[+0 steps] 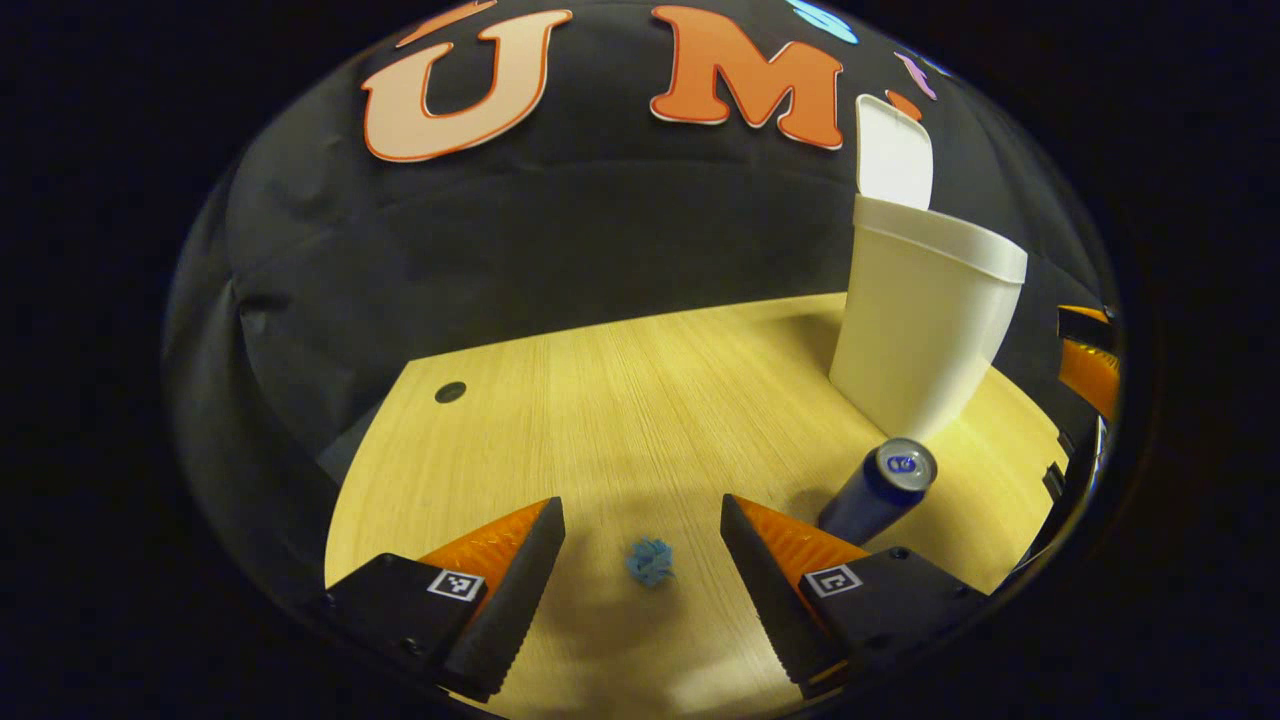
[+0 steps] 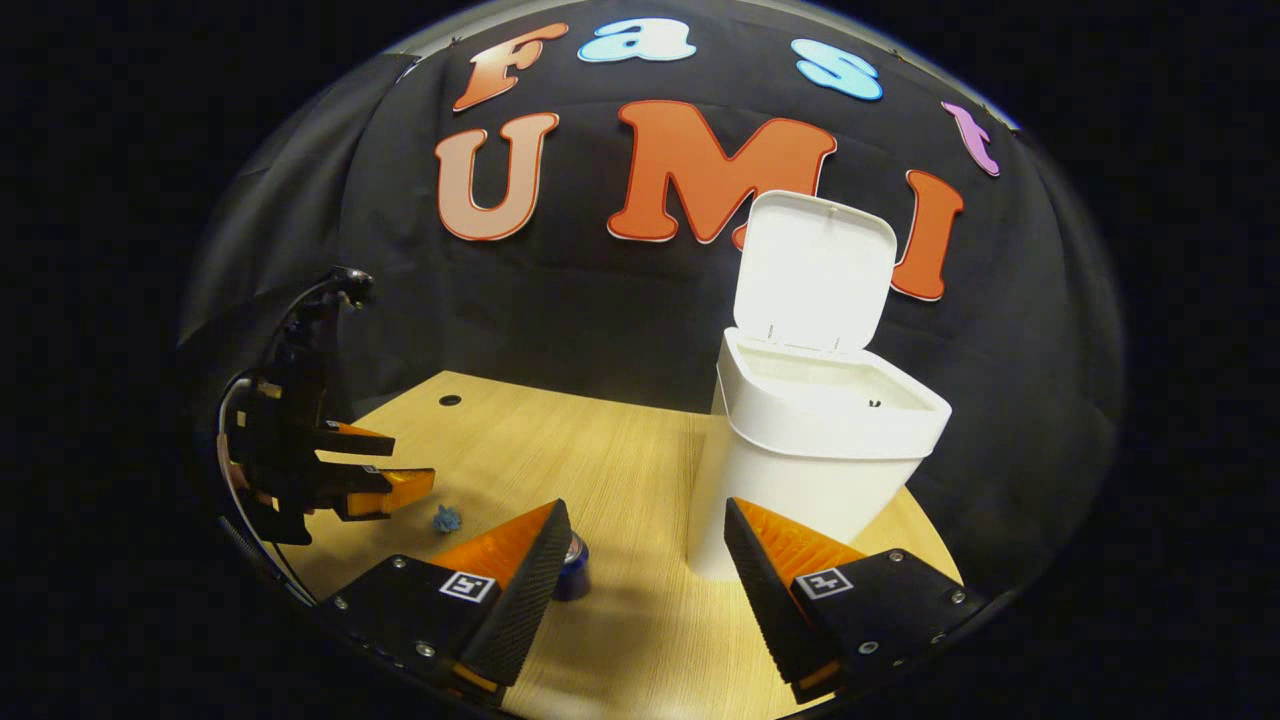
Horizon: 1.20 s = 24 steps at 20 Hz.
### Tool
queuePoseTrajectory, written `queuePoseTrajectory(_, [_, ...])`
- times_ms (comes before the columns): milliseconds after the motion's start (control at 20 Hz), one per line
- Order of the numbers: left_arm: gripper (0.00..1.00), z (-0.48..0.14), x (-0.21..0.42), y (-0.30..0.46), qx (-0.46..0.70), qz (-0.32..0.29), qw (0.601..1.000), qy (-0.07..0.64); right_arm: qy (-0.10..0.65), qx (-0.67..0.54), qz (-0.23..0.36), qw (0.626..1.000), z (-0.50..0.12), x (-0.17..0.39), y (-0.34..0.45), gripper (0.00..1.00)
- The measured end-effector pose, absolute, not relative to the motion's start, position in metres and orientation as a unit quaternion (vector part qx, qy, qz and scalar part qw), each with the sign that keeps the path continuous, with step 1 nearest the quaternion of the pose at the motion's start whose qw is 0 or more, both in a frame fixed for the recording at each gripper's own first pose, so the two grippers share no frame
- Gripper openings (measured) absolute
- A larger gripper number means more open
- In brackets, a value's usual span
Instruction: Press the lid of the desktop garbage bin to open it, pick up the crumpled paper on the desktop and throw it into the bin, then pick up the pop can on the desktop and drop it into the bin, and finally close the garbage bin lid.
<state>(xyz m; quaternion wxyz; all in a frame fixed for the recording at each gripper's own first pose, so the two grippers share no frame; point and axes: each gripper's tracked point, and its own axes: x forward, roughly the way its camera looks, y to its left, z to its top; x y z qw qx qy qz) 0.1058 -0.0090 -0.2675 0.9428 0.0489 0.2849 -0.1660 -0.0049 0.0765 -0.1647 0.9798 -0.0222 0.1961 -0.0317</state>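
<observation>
A white desktop bin (image 2: 810, 450) stands on the wooden table with its lid (image 2: 815, 270) raised upright; in the left gripper view the bin (image 1: 925, 340) is at the right. A small blue crumpled paper (image 1: 651, 561) lies on the table between the fingers of my open left gripper (image 1: 640, 560), which hovers over it. A dark blue pop can (image 1: 880, 492) stands just right of that gripper, in front of the bin. My right gripper (image 2: 645, 575) is open and holds nothing, in front of the bin. In the right gripper view the left gripper (image 2: 385, 485) is at the left by the paper (image 2: 447, 518), and the can (image 2: 573, 575) peeks out behind a finger.
The wooden table (image 1: 620, 420) has a small round hole (image 1: 450, 392) near its far left corner, and its edges fall off to black cloth at the left and back. Part of the other gripper (image 1: 1088, 365) shows at the right edge of the left gripper view.
</observation>
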Motion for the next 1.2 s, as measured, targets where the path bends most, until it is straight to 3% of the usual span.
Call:
queuePoseTrajectory(300, [1.0, -0.329, 0.107, -0.013, 0.039, -0.164, 0.929, 0.329, 0.238, -0.031, -0.025, 0.97, -0.19, -0.006, 0.084, 0.95])
queuePoseTrajectory(600, [0.99, -0.362, 0.111, -0.018, 0.065, -0.166, 0.931, 0.319, 0.269, -0.045, 0.0, 0.962, -0.21, 0.0, 0.1, 0.95])
queuePoseTrajectory(650, [0.95, -0.364, 0.112, -0.017, 0.069, -0.168, 0.932, 0.315, 0.274, -0.048, 0.005, 0.961, -0.212, 0.002, 0.103, 0.96])
queuePoseTrajectory(850, [0.34, -0.371, 0.114, -0.006, 0.074, -0.162, 0.931, 0.317, 0.292, -0.048, 0.02, 0.955, -0.227, 0.01, 0.119, 0.96])
queuePoseTrajectory(900, [0.3, -0.368, 0.115, -0.006, 0.077, -0.164, 0.932, 0.314, 0.296, -0.049, 0.024, 0.954, -0.234, 0.008, 0.12, 0.96])
queuePoseTrajectory(1200, [0.3, -0.315, 0.123, -0.01, 0.109, -0.176, 0.944, 0.255, 0.319, -0.052, 0.043, 0.945, -0.277, 0.025, 0.12, 0.97])
